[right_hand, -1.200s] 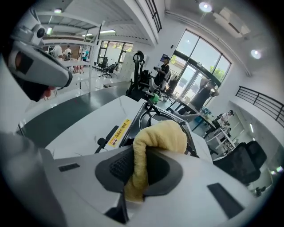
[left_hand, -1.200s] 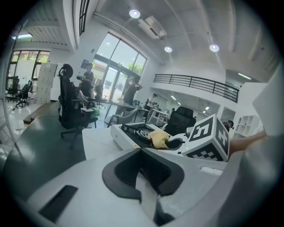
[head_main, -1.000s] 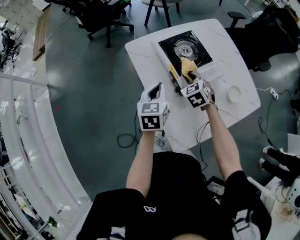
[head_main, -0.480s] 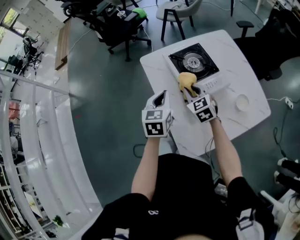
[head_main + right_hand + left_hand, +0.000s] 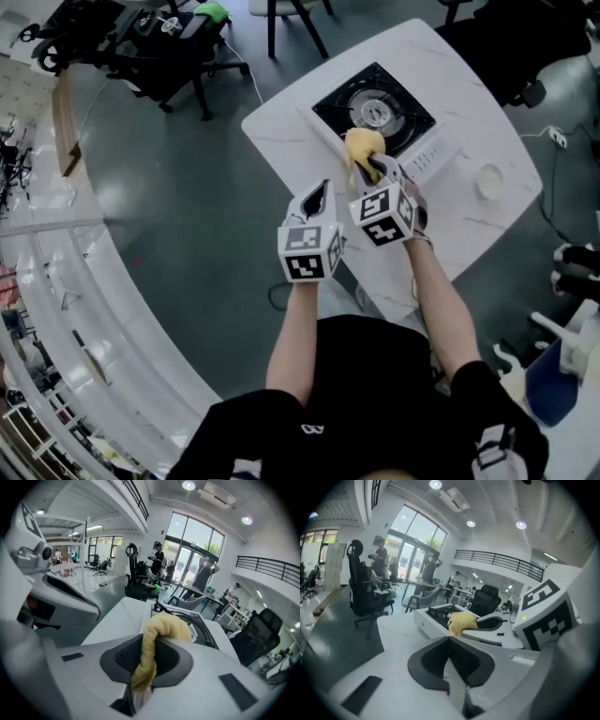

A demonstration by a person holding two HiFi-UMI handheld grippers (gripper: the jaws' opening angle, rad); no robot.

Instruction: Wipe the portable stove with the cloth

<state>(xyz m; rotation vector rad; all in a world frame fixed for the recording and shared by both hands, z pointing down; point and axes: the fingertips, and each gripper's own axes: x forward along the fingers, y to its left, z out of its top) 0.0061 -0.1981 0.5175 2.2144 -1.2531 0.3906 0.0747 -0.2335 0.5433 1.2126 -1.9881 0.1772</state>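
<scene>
Left gripper [image 5: 318, 190]: held just off the near left edge of the table, beside the right gripper. The fingers [image 5: 461, 660] are pressed together and nothing is seen between them. No part in the wiping is being taken, as judged.

Yellow terry cloth [image 5: 362, 147]: bunched into a soft lump and carried at the stove's near edge. Whether it is touching the stove cannot be told from the head view.

Right gripper [image 5: 373, 169]: aimed at the stove. The cloth [image 5: 161, 626] is pinched between its fingers, with a loop bulging out in front and a tail hanging down between them.

White portable stove with black square top and round burner [image 5: 409, 119]: set toward the far side of the table. Its pale control strip is turned toward the person. No dirt or wiped streaks can be made out.

White marble-look table [image 5: 281, 120]: the stove is carried on it.

Small white round dish [image 5: 488, 181]: set well to the right of the stove and left untouched.

Done: the cloth has been taken up and brought to the stove.

Left: the wiping of the black top and the white body is judged to be mostly ahead. How much has been covered cannot be read from the surface.
</scene>
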